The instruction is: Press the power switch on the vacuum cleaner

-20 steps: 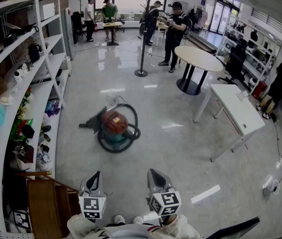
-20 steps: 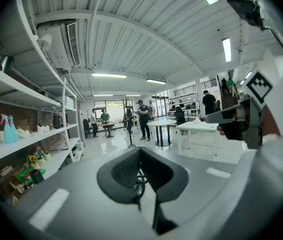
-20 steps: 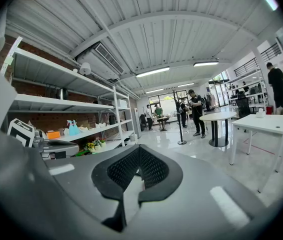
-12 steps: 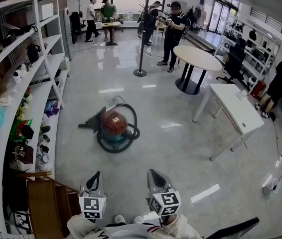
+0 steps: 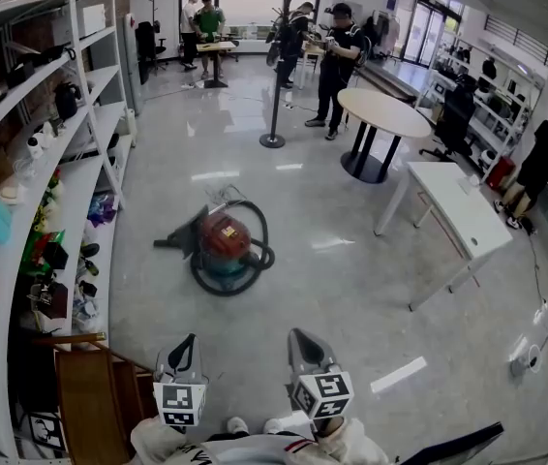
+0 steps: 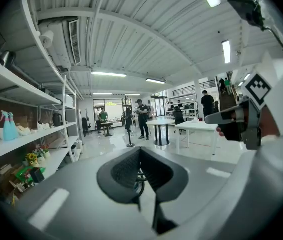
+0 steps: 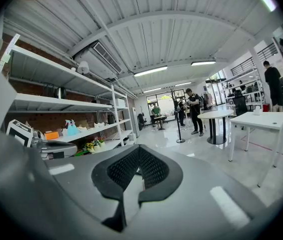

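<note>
The vacuum cleaner (image 5: 224, 243), a red-topped canister on a teal base with a black hose looped round it, lies on the shiny floor mid-room in the head view. Both grippers are held low at the bottom of that view, well short of the vacuum. The left gripper (image 5: 188, 343) and the right gripper (image 5: 300, 339) point forward, each shut with nothing between its jaws. In the left gripper view, the left gripper (image 6: 140, 153) has its pads meeting, and a bit of dark hose shows through the gap below. The right gripper (image 7: 139, 149) looks the same in its own view.
Long white shelves (image 5: 56, 187) full of small items run along the left. A wooden cabinet (image 5: 90, 395) stands by my left gripper. A white rectangular table (image 5: 463, 216), a round table (image 5: 385, 112) and a stanchion post (image 5: 274, 114) stand beyond. Several people stand at the back and right.
Both grippers hold the same pose. The head view has shifted very slightly, and people at the back have moved a little.
</note>
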Demonstrator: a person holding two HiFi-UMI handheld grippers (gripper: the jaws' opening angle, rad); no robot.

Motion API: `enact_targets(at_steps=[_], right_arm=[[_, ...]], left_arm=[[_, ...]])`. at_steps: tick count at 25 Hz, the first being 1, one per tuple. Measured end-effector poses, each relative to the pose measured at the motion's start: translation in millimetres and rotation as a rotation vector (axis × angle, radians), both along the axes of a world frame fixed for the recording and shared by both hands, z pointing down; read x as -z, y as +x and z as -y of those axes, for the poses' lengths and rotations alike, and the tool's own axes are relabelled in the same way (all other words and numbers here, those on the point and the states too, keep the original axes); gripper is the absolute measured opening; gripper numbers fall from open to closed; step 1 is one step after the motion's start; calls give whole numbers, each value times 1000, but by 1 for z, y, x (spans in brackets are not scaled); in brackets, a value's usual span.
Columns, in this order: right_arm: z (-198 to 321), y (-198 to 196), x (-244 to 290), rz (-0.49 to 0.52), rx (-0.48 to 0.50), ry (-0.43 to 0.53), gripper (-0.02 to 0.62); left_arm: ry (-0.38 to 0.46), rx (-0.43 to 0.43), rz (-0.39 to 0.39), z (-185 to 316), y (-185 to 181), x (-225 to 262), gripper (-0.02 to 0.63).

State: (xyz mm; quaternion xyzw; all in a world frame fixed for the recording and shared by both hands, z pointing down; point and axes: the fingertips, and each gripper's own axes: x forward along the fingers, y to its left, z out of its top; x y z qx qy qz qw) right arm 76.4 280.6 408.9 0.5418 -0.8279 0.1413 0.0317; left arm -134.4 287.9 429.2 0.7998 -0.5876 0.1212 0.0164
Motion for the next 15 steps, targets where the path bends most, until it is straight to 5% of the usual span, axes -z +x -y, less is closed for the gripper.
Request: enact_targets(at_steps=[15], right_arm=[[-15,-17,2,-28,-40,10,1]], left_arm=[[6,-29,-26,-7,-18,-4,0]])
